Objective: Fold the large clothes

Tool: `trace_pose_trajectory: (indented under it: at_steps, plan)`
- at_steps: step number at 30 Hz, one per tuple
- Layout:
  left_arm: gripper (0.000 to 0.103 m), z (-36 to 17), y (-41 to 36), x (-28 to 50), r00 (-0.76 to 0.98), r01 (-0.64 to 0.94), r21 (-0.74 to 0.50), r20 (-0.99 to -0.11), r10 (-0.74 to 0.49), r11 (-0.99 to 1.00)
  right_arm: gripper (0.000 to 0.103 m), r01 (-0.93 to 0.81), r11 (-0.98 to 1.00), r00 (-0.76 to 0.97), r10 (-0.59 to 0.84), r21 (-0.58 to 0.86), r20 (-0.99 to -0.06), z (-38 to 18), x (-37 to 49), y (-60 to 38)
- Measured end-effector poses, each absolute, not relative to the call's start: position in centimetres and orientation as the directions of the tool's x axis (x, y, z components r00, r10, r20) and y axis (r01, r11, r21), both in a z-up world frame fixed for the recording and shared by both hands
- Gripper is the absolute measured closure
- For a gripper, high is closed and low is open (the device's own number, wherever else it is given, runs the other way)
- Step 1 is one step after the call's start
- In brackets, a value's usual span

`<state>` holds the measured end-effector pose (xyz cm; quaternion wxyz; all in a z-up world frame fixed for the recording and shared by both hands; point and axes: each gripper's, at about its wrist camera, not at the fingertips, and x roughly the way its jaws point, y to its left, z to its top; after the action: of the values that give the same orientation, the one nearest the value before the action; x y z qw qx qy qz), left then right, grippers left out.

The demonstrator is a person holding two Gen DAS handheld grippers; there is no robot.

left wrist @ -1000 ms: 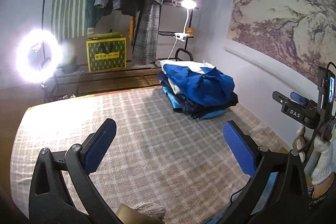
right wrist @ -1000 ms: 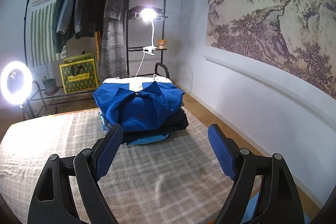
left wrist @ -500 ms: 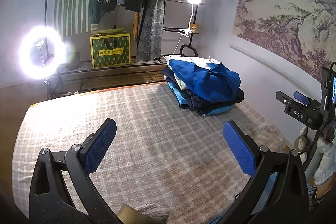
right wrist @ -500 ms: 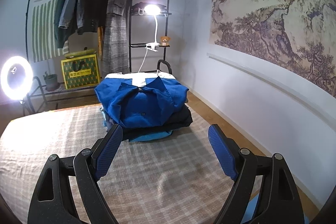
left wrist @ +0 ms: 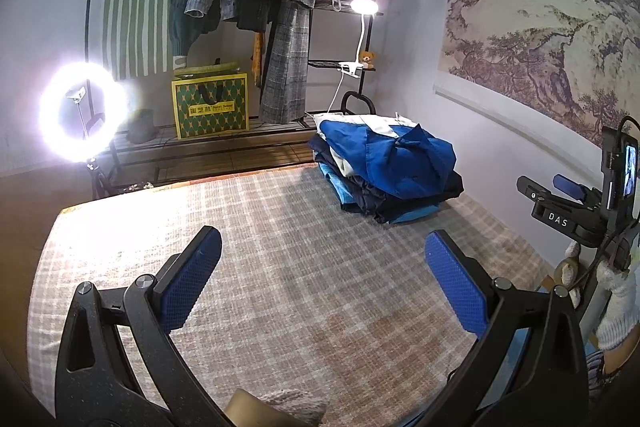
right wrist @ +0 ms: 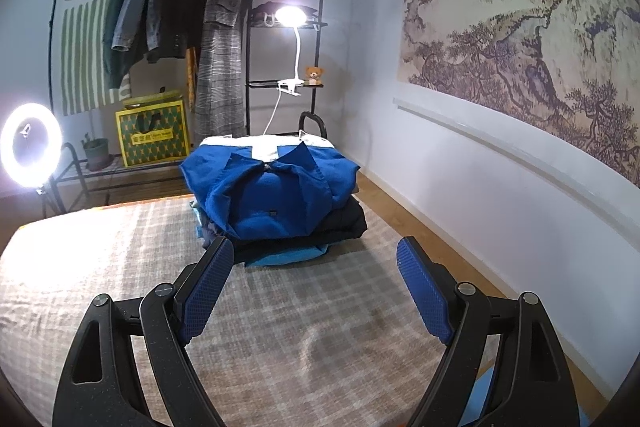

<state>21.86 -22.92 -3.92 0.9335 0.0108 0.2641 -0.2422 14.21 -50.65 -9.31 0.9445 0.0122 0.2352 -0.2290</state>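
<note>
A stack of folded clothes (left wrist: 390,175) lies at the far right of the plaid-covered bed (left wrist: 280,247), with a bright blue collared shirt (right wrist: 272,193) on top. It also shows straight ahead in the right wrist view. My left gripper (left wrist: 322,277) is open and empty, held above the bare plaid cover, well short of the stack. My right gripper (right wrist: 314,279) is open and empty, just in front of the stack. The right gripper's body (left wrist: 568,215) shows at the right edge of the left wrist view.
A clothes rack (right wrist: 192,11) with hanging coats stands behind the bed. A lit ring light (left wrist: 82,117) stands at the left, a clip lamp (right wrist: 290,17) on a shelf unit, a green and yellow bag (right wrist: 152,137) below. A wall with a landscape painting (right wrist: 520,27) runs along the right.
Both grippers have stayed open and empty. Both views have tilted down slightly, so the stack sits lower and a little nearer in the frames.
</note>
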Motion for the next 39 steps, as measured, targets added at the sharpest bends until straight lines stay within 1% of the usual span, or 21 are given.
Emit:
trace_pose_trajectory:
  at_steps: [39]
  plan:
    - [0.0,-2.6,-22.4,21.9,0.752,0.464,-0.099,-0.482,-0.45,0.881,0.019,0.434,0.897,0.785,-0.421,-0.082,-0.454,-9.4,14.3,-50.4]
